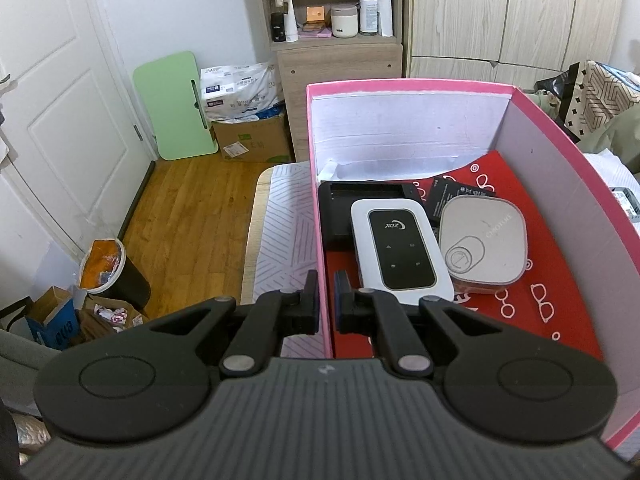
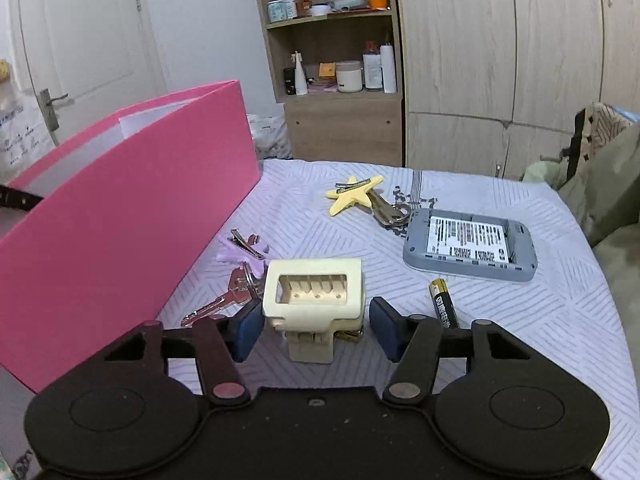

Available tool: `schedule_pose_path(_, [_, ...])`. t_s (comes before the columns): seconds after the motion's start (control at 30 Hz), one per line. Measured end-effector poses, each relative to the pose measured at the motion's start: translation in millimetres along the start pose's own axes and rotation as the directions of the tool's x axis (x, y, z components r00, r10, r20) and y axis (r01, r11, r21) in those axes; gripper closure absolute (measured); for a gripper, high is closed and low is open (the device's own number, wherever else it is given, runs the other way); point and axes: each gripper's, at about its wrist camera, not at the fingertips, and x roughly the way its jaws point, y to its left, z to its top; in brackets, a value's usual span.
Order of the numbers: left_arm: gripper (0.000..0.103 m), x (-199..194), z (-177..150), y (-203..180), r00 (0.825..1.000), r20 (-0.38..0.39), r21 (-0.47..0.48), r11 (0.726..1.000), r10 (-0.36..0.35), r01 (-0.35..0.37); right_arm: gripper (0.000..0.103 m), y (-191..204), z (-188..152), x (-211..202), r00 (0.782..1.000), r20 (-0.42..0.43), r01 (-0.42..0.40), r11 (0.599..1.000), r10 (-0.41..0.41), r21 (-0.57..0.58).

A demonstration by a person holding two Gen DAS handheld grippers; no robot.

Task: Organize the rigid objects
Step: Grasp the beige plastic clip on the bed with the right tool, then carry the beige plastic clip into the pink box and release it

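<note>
My left gripper (image 1: pixel 327 304) is shut on the left wall of the pink box (image 1: pixel 318 216), one finger outside and one inside. Inside the box lie a white and black pocket router (image 1: pixel 400 252), a grey rounded case (image 1: pixel 482 238), a black device (image 1: pixel 340 208) and a black battery pack (image 1: pixel 460 192). My right gripper (image 2: pixel 316 330) is open around a cream plastic block (image 2: pixel 314 294) on the table, pads apart from its sides. The pink box (image 2: pixel 120 216) stands to its left.
On the patterned tablecloth (image 2: pixel 520 312) lie a grey router shell (image 2: pixel 470 244), an AA battery (image 2: pixel 442 304), a yellow star keyring with keys (image 2: pixel 354 194), and a purple star keyring with keys (image 2: pixel 244 252). A shelf unit (image 2: pixel 332 60) and wardrobe stand behind.
</note>
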Motion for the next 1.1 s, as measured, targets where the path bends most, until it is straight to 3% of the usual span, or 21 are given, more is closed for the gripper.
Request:
schedule_pose_path(0.4, [0.097, 0, -1, 2, 1.000, -0.001, -0.024, 1.000, -0.009, 0.009, 0.045, 10, 4, -18, 0.998, 0.028, 0.057, 0.997, -0.056, -0.054])
schedule_pose_path(0.6, [0.097, 0, -2, 4, 1.000, 0.002, -0.027, 1.000, -0.011, 0.011, 0.045, 9, 27, -45, 0.995, 0.080, 0.056, 0.996, -0.051, -0.065])
schedule_pose_path(0.67, [0.097, 0, -2, 4, 1.000, 0.002, -0.024, 1.000, -0.010, 0.010, 0.045, 10, 41, -55, 0.994, 0.107, 0.021, 0.998, -0.014, -0.063])
schedule_pose_path(0.83, [0.097, 0, -1, 1, 1.000, 0.001, -0.010, 1.000, -0.003, 0.003, 0.045, 30, 71, -72, 0.976, 0.141, -0.145, 0.981, 0.164, -0.132])
schedule_pose_path(1.0, [0.097, 0, -1, 1, 1.000, 0.002, -0.012, 1.000, -0.004, 0.004, 0.045, 62, 90, -77, 0.938, 0.116, -0.295, 0.928, 0.326, -0.228])
schedule_pose_path(1.1, [0.097, -1, -2, 0, 1.000, 0.006, -0.013, 1.000, -0.005, 0.005, 0.045, 79, 102, -72, 0.920, 0.059, -0.357, 0.892, 0.386, -0.279])
